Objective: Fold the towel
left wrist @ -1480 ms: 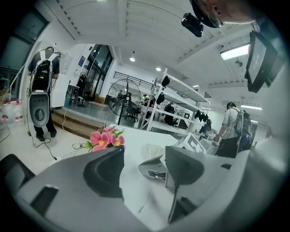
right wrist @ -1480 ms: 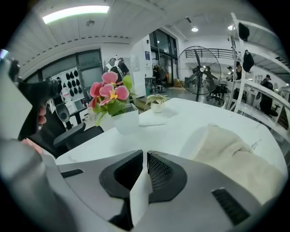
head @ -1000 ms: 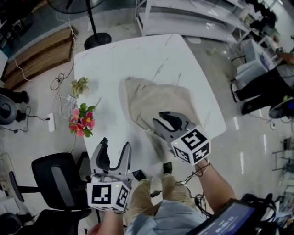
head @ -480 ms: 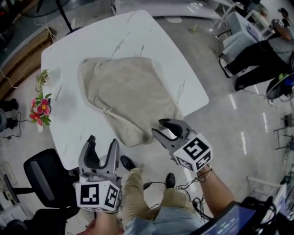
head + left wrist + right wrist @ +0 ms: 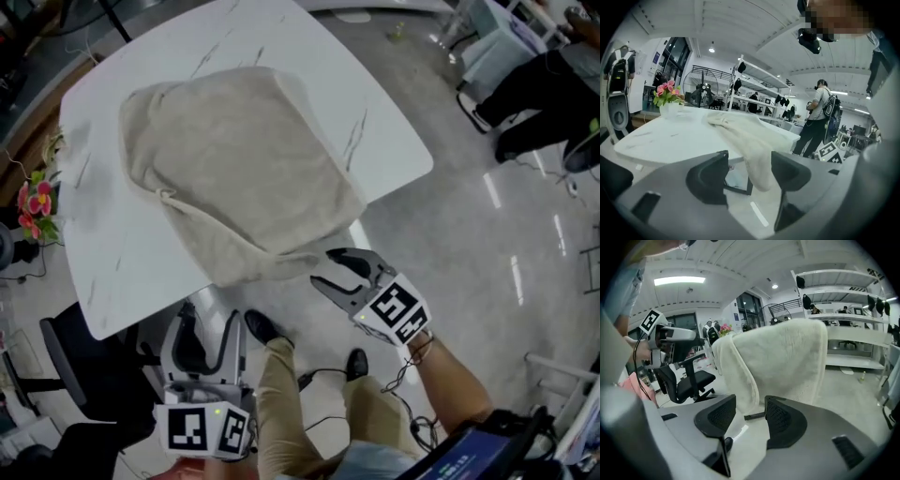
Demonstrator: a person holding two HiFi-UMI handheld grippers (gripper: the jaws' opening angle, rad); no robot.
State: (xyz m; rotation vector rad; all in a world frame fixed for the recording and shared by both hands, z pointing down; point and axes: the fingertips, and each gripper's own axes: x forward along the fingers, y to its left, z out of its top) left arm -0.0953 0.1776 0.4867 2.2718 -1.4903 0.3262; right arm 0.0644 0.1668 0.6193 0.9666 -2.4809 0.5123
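While the towel [image 5: 234,159] lies spread across most of the white table [image 5: 375,122], its near part spills over the table's edge and hangs toward the floor. It is beige, rumpled, and has a hem running along its left side.

The right gripper [image 5: 323,267] sits just below that hanging part, pointing up at it. Its 2 jaws have just been opening and now stand well apart. In the right gripper view the cloth drops like a wide curtain just beyond the gap, with a folded edge at its left, and neither pad presses on it.

The left gripper [image 5: 211,314] is lower and to the left, beneath the table's near edge and apart from the cloth. Its 2 jaws are spread as well. In the left gripper view the drooping end of the towel shows through the gap, but the pads grip nothing.

Pink flowers [image 5: 36,199] stand off the table's left side, and the left gripper view shows them in a pale vase on the tabletop. A black office chair [image 5: 80,375] is at the lower left of the head view. Between the 2 grippers the person's tan trousers [image 5: 291,394] and black shoes [image 5: 267,328] show against the shiny floor. Another person in dark trousers [image 5: 544,103] stands at the upper right. White shelving [image 5: 843,315] fills the background of the right gripper view.
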